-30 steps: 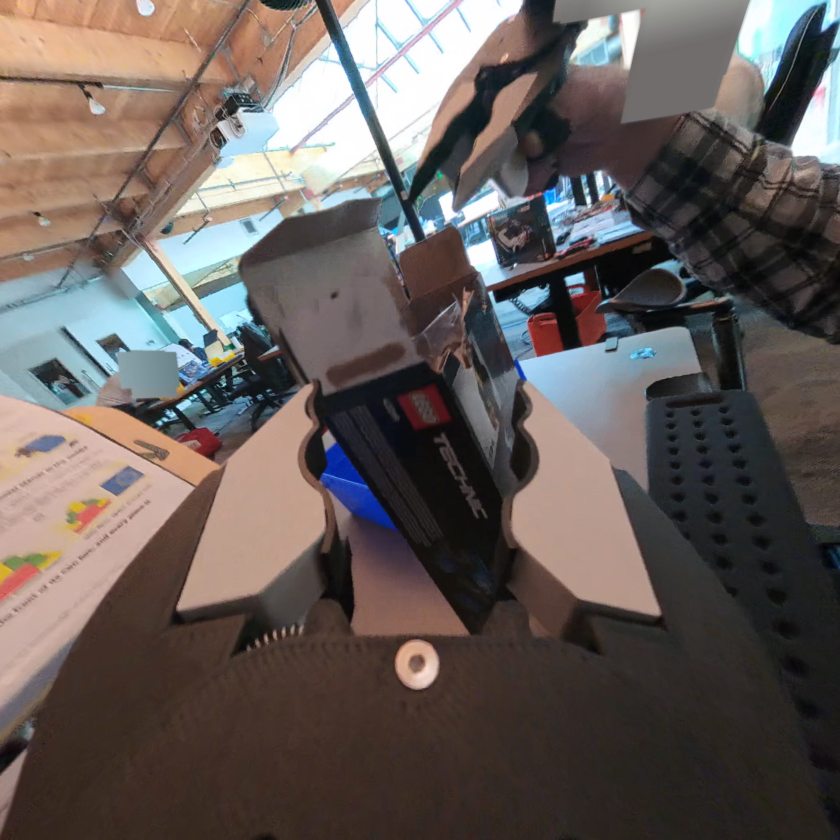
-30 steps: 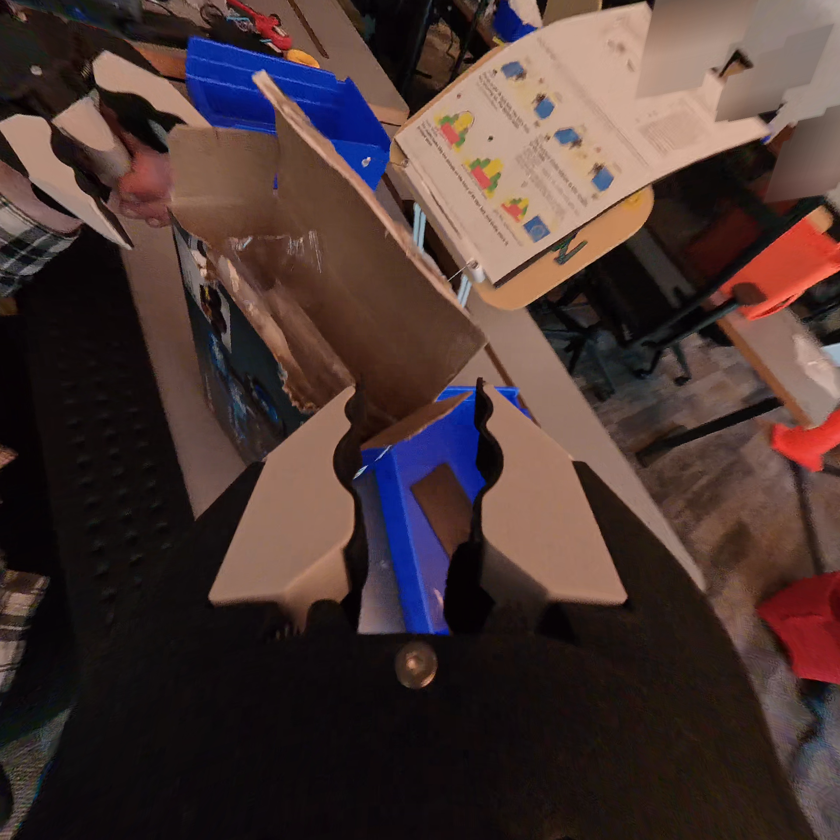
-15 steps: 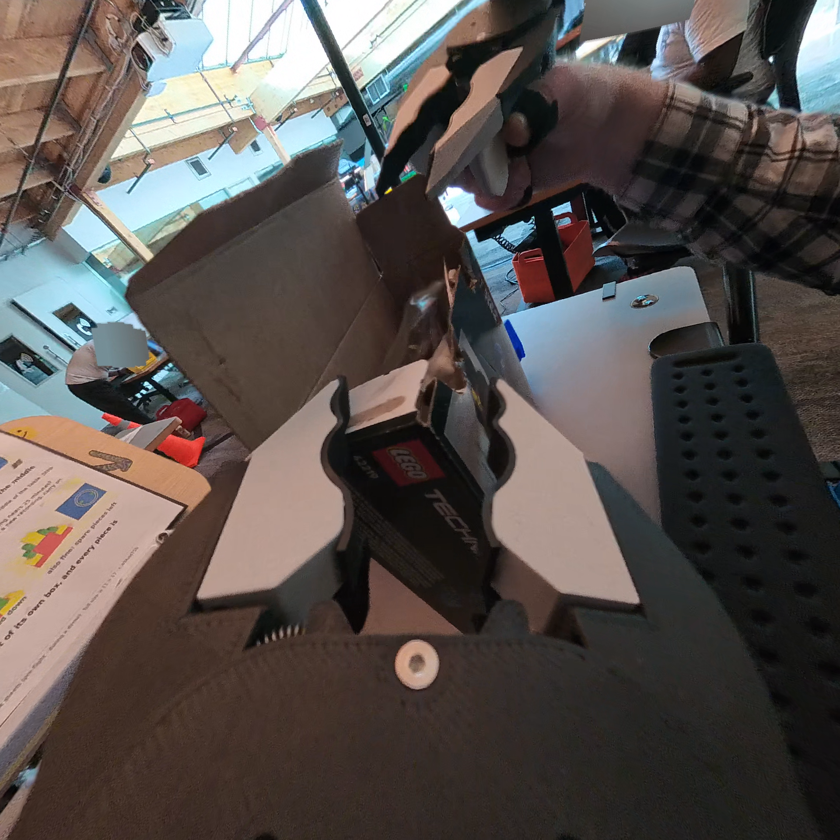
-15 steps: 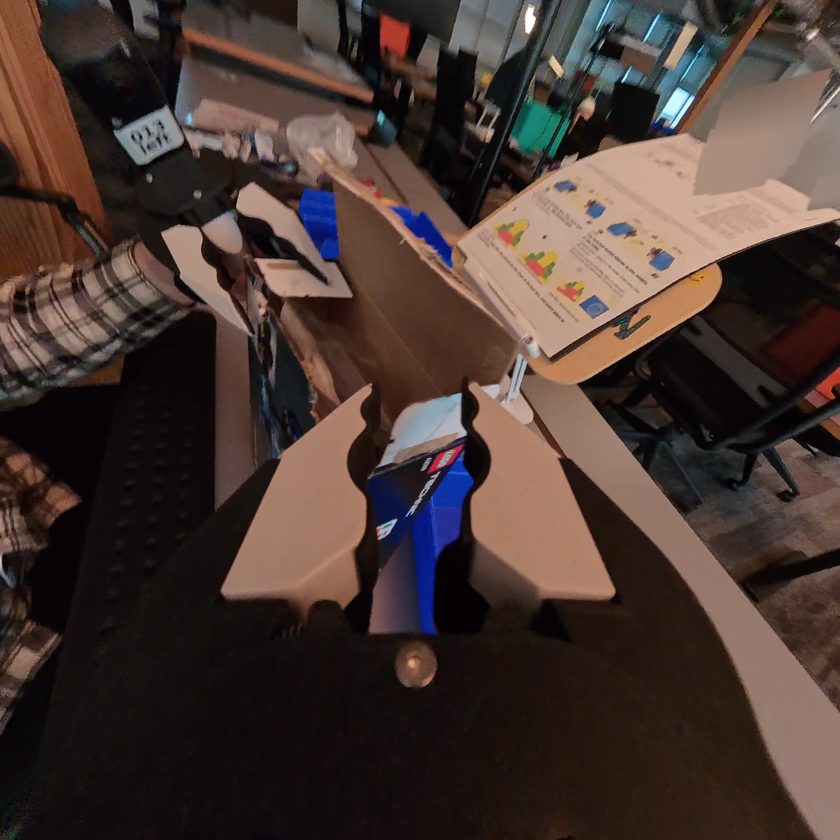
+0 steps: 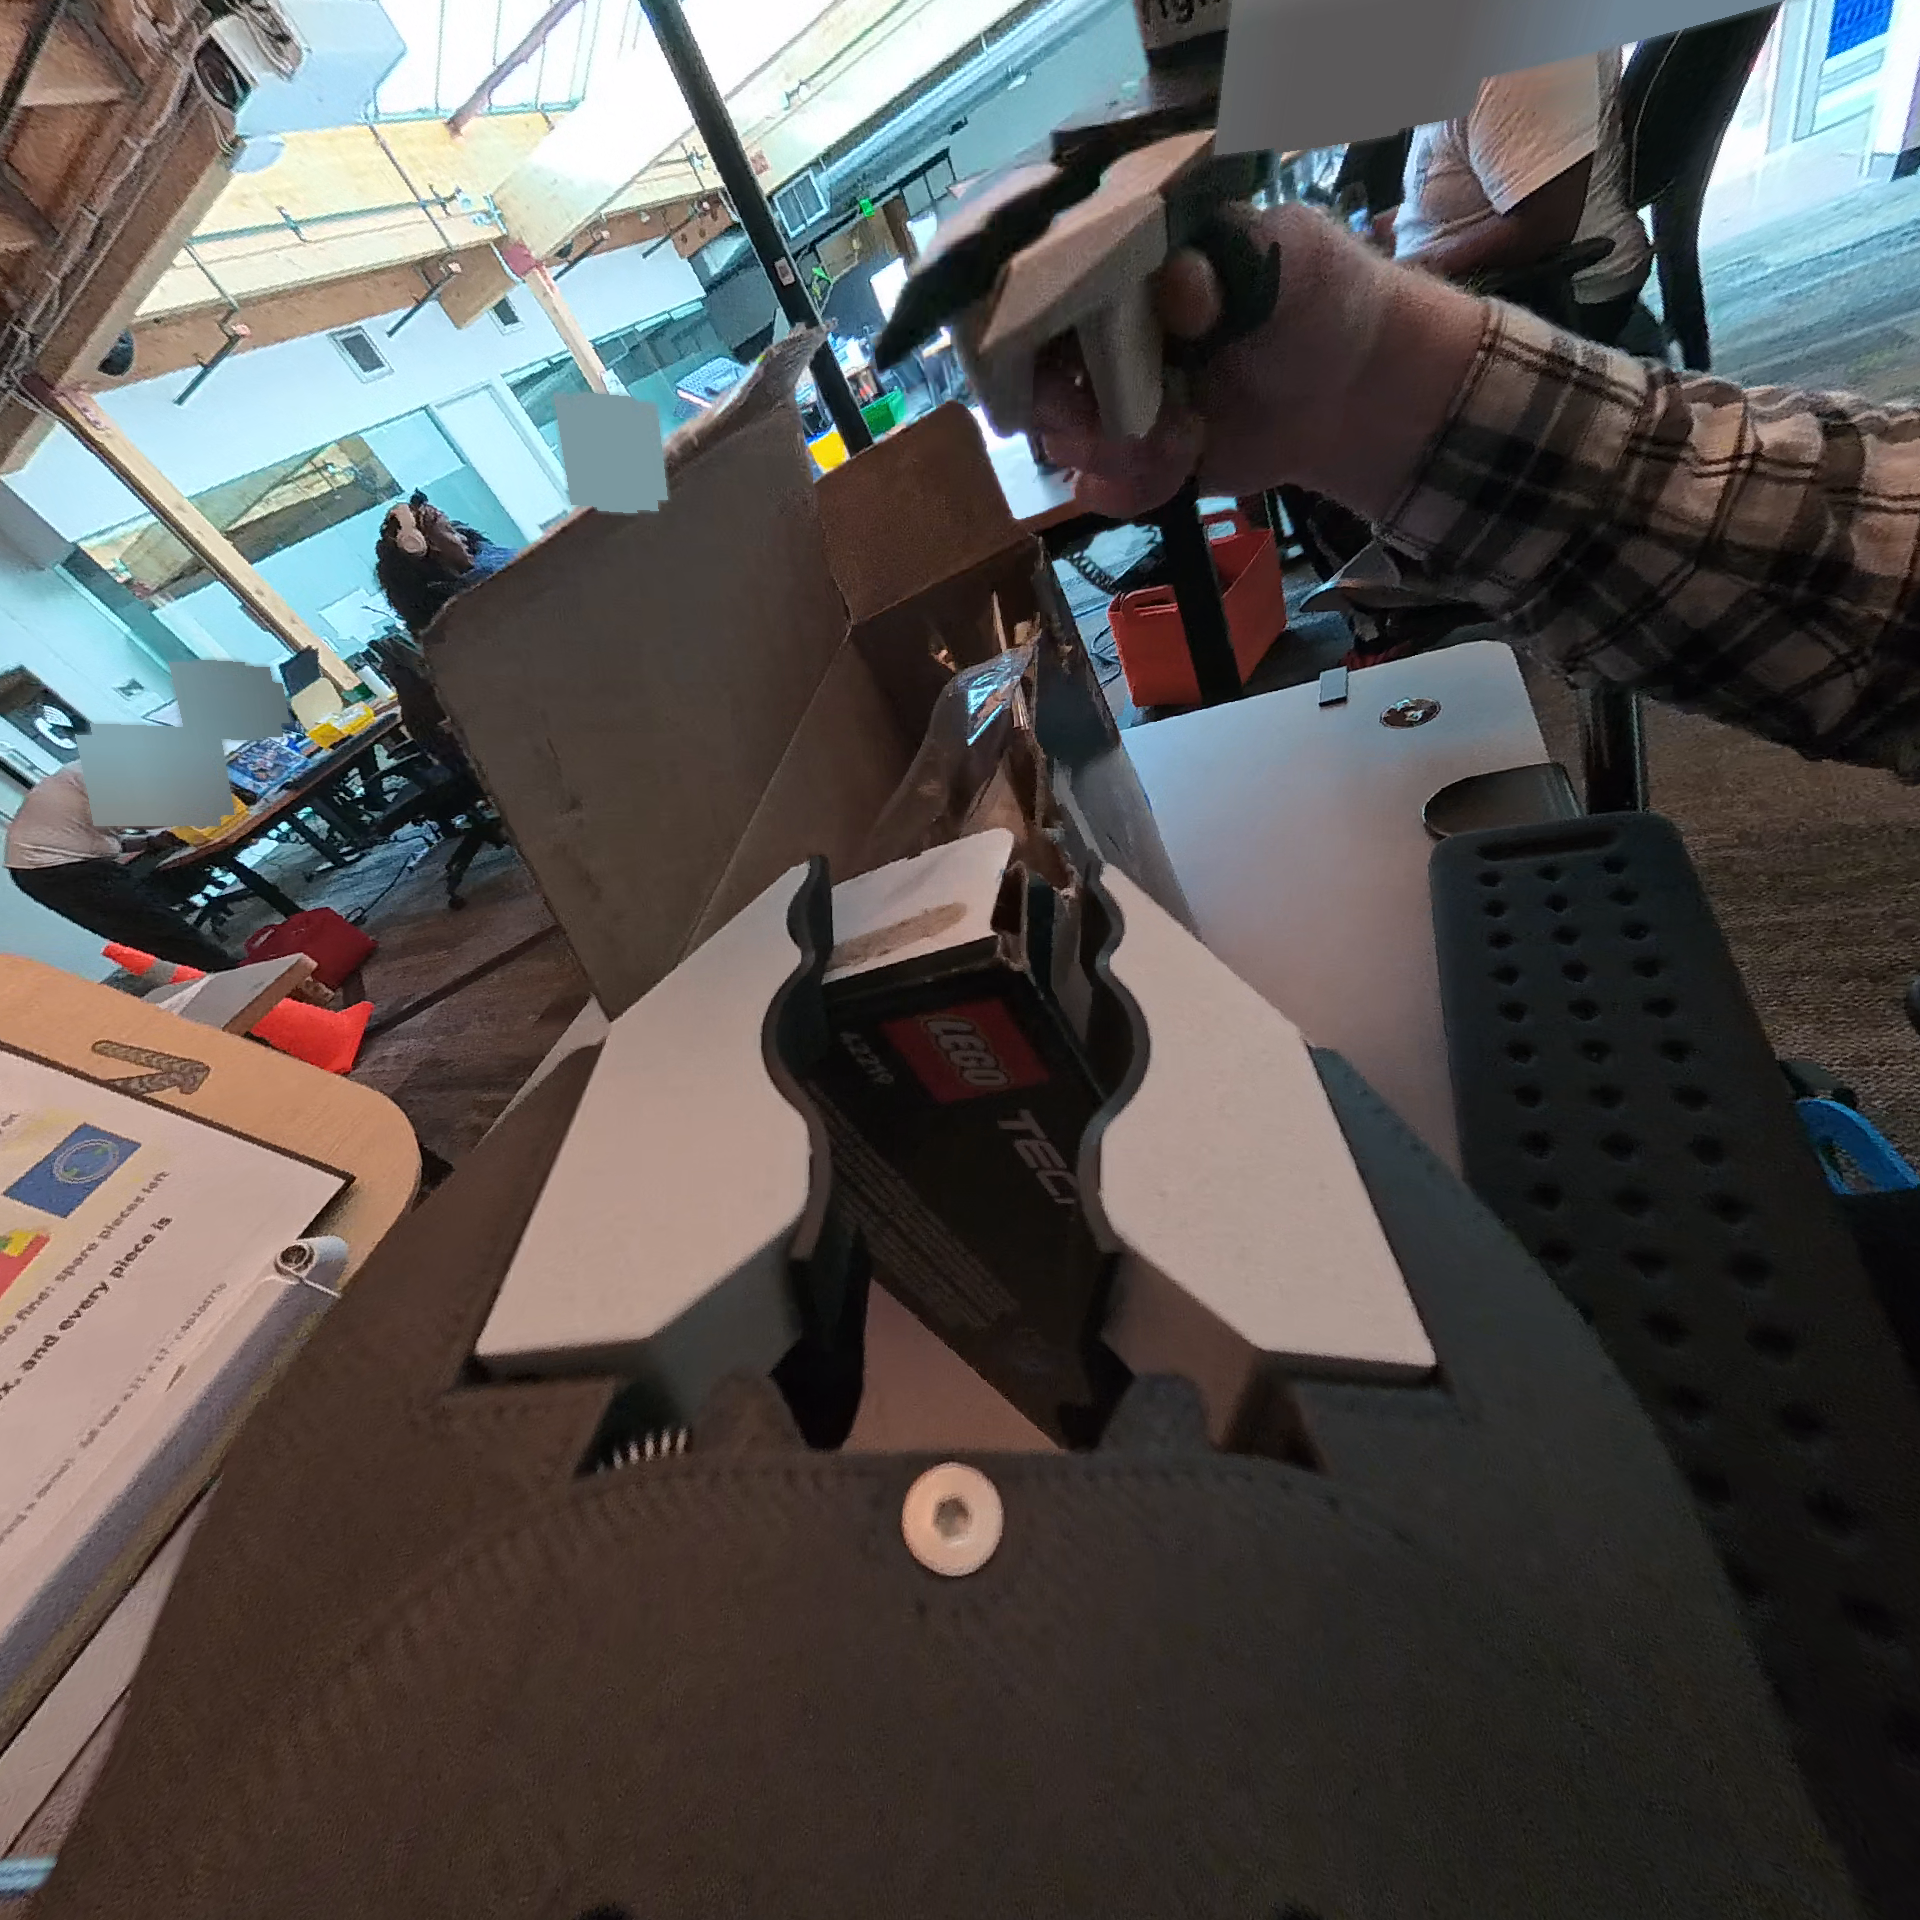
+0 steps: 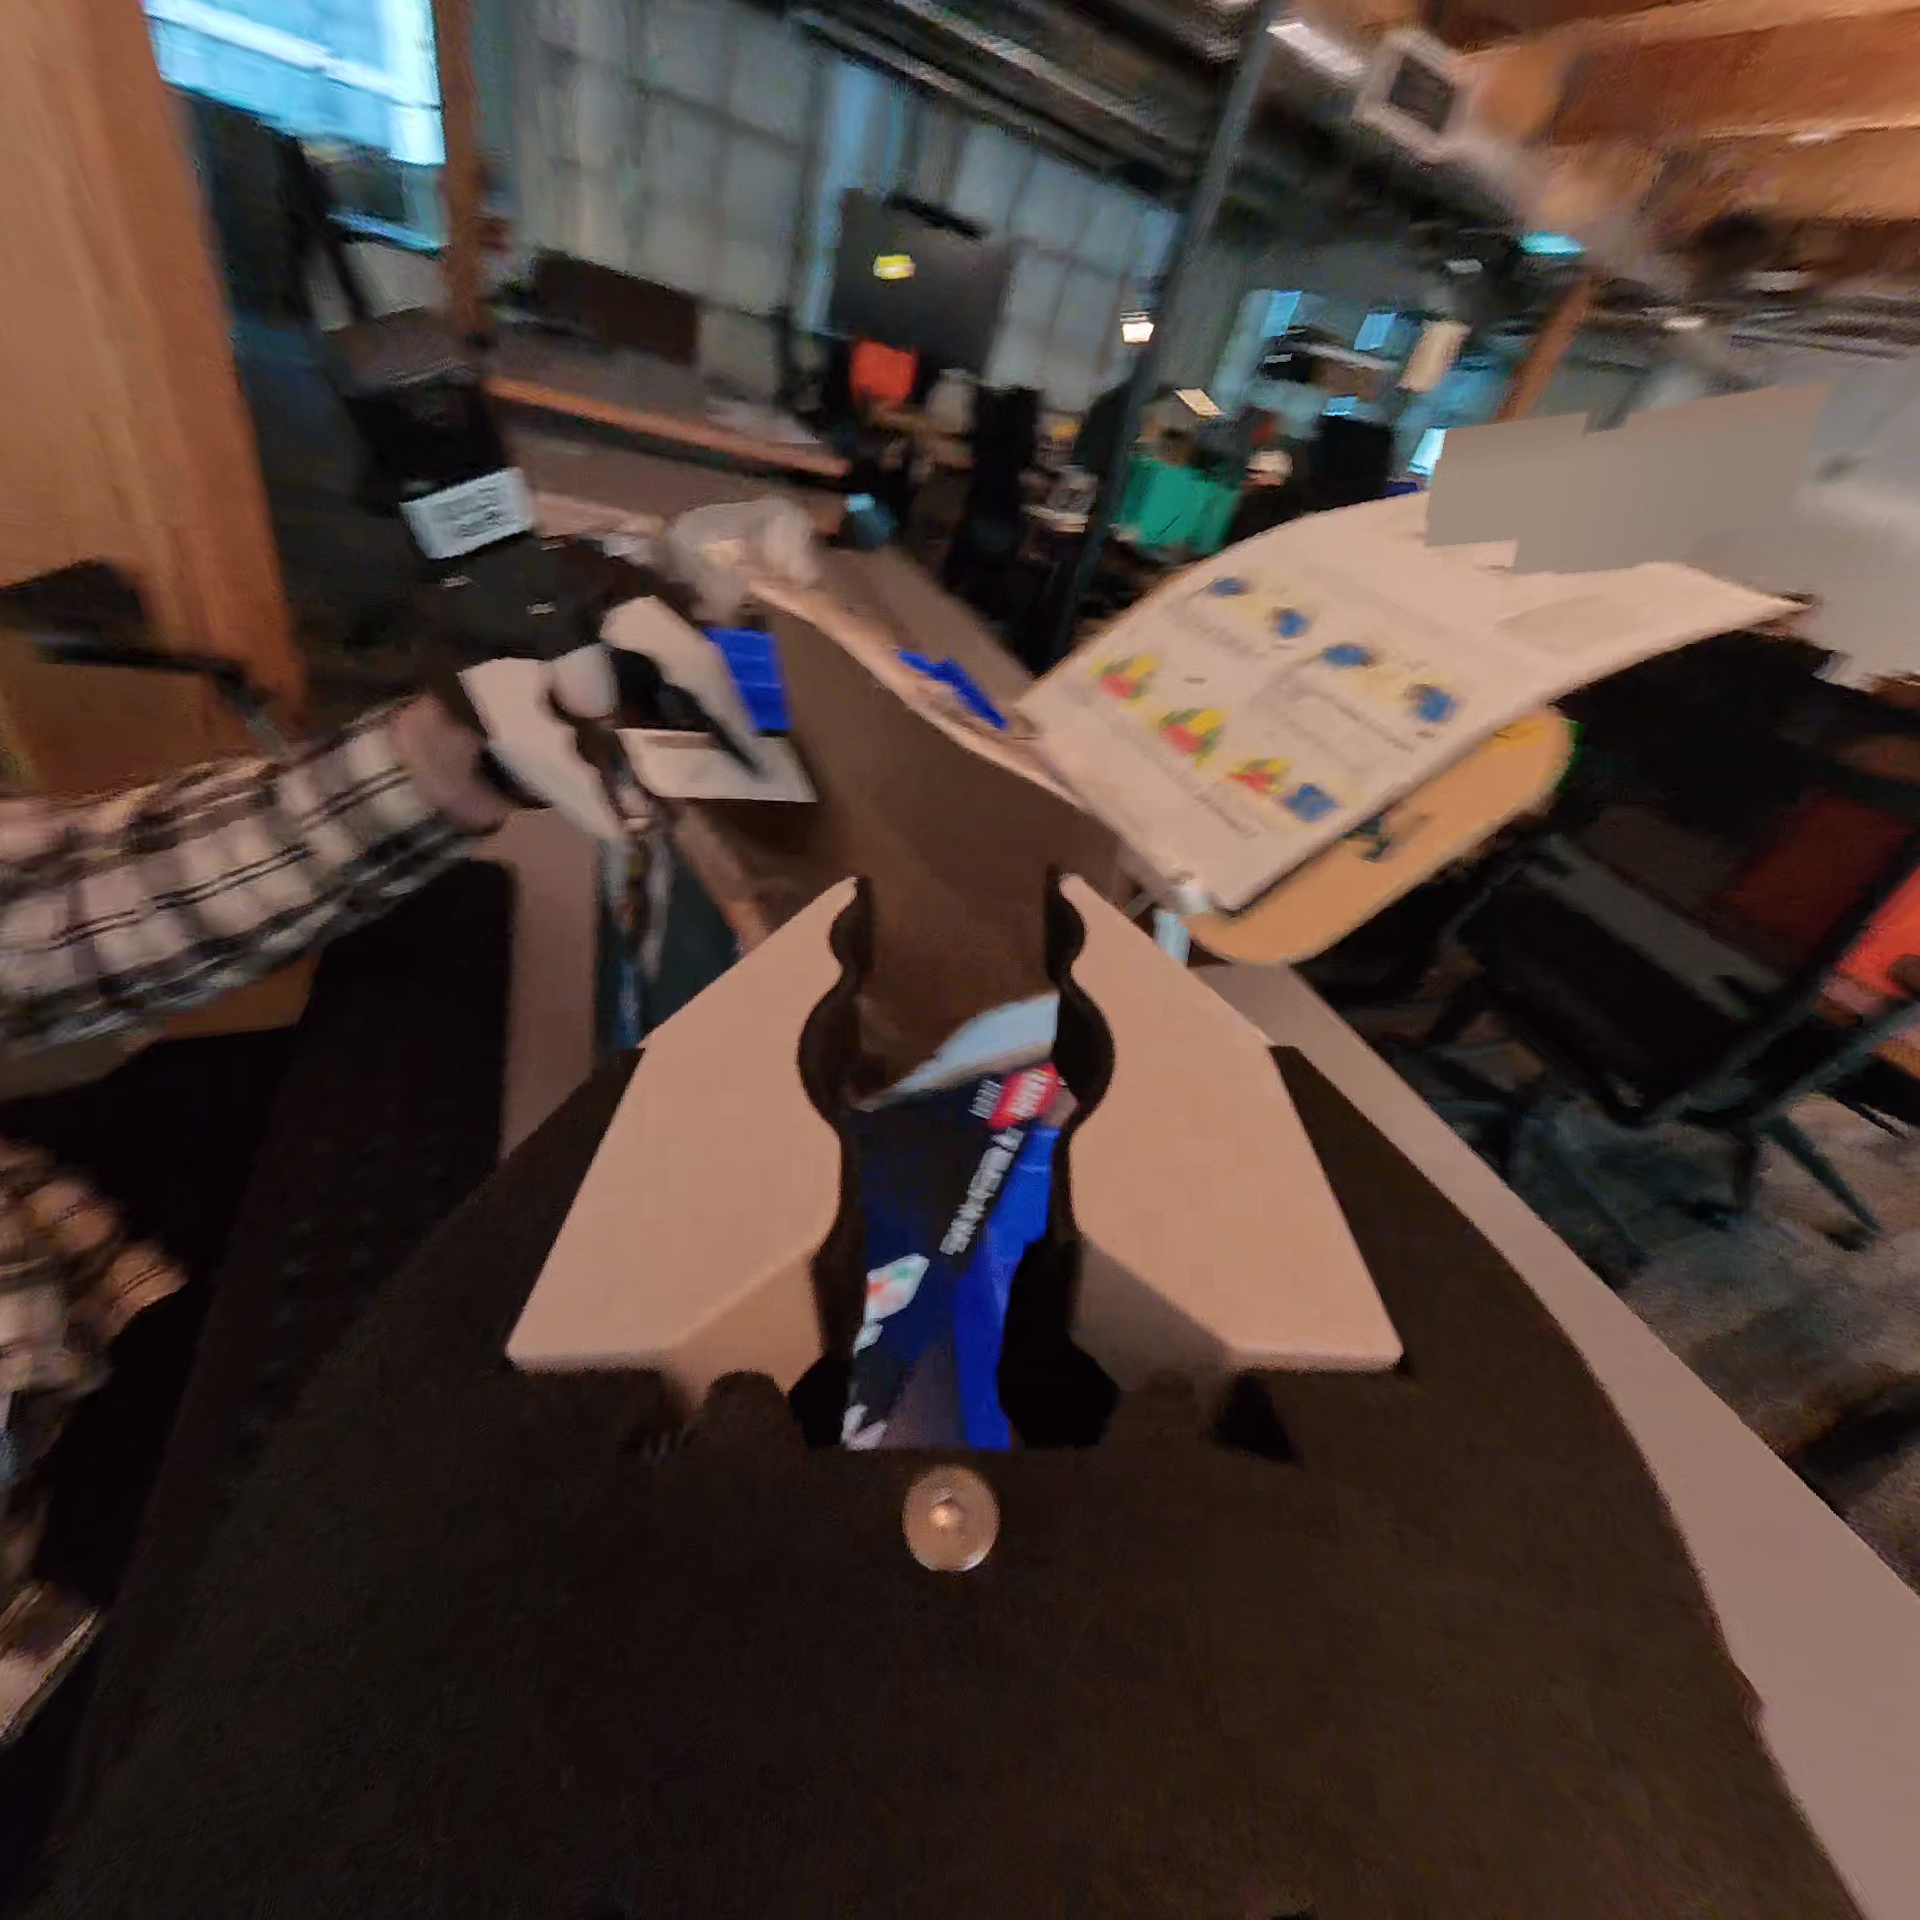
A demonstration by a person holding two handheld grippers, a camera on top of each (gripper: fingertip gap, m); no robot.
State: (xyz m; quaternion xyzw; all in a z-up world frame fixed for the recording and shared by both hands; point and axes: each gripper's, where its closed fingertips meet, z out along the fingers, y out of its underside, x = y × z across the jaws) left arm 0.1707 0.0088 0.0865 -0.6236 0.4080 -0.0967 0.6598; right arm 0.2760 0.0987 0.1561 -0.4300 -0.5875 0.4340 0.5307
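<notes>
A dark toy box (image 5: 966, 1122) with a red logo patch stands on the white table (image 5: 1299, 810), its brown cardboard flaps (image 5: 644, 748) open upward. A crinkled clear bag (image 5: 977, 717) shows inside. My left gripper (image 5: 954, 883) is shut on the box's near end, both fingers against its sides. My right gripper (image 5: 935, 301), in a hand with a plaid sleeve, hangs above the box's far flap, apart from it. In the blurred right wrist view my right gripper (image 6: 958, 894) is part open and empty; the box (image 6: 935, 1216) lies below it and the left gripper (image 6: 665, 717) is at the far end.
A picture instruction sheet on a wooden board (image 5: 125, 1247) stands left of the box and also shows in the right wrist view (image 6: 1320, 707). A black perforated mat (image 5: 1662, 1143) lies to the right. Blue bins (image 6: 748, 665) sit behind the box. An orange crate (image 5: 1195, 613) is on the floor.
My left gripper closed onto the box's end and the big flap swung open. My right gripper rose off the box and tipped up from looking down to looking level.
</notes>
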